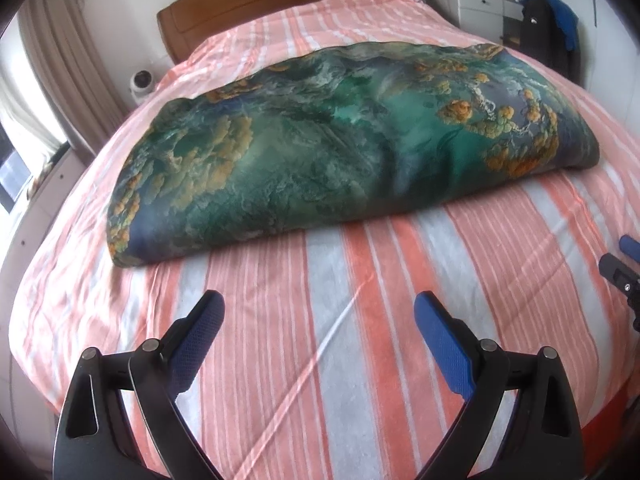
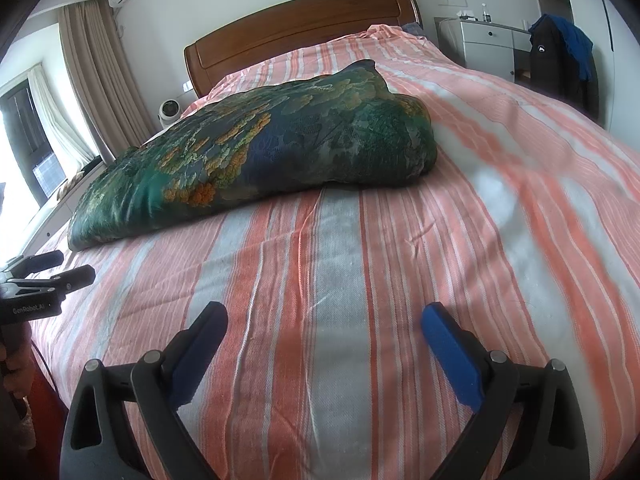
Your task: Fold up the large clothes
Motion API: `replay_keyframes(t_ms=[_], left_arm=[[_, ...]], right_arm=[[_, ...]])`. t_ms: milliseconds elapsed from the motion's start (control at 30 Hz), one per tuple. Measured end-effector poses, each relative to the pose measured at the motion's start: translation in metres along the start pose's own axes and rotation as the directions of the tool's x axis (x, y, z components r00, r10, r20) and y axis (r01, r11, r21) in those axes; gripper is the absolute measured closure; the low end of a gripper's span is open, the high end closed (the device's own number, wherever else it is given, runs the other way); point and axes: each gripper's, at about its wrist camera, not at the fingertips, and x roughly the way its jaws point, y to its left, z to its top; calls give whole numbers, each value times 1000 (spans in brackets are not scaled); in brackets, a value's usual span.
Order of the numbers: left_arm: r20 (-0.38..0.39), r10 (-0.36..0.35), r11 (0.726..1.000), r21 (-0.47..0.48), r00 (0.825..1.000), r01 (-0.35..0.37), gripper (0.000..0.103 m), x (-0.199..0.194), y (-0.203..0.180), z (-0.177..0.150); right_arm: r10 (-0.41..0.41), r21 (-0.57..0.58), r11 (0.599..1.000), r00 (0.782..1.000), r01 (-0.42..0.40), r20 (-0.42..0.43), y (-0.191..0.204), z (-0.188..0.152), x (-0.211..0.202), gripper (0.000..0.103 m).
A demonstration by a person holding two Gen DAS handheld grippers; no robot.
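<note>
1. A bed (image 1: 360,320) with an orange and white striped cover fills both views.
2. A folded green patterned garment (image 1: 340,140) lies across its middle.
3. The left hand-held gripper (image 1: 318,312) hovers wide open, empty, near the bed's foot.
4. The right hand-held gripper (image 2: 324,316) does likewise.

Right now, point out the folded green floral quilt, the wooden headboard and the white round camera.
folded green floral quilt (image 1: 340,148): left wrist view, top middle.
wooden headboard (image 2: 304,28): right wrist view, front panel.
white round camera (image 2: 170,112): right wrist view, its body.
</note>
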Motion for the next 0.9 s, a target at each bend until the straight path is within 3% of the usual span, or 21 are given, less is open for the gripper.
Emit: replay_keyframes(t_ms=[333, 767, 900], left_arm=[[-39, 20, 1000, -10, 999, -20, 7, 14, 7, -12], [-23, 19, 1000, 2, 1000, -18, 6, 8, 0, -21], [1, 25, 999, -22, 1000, -25, 7, 3, 15, -18]], right_arm=[[-3, -11, 1000, 1000, 3, -5, 3, -1, 3, 5], [4, -18, 1000, 1000, -5, -12, 2, 0, 3, 4], [71, 85, 994, 997, -72, 17, -6, 11, -11, 4]])
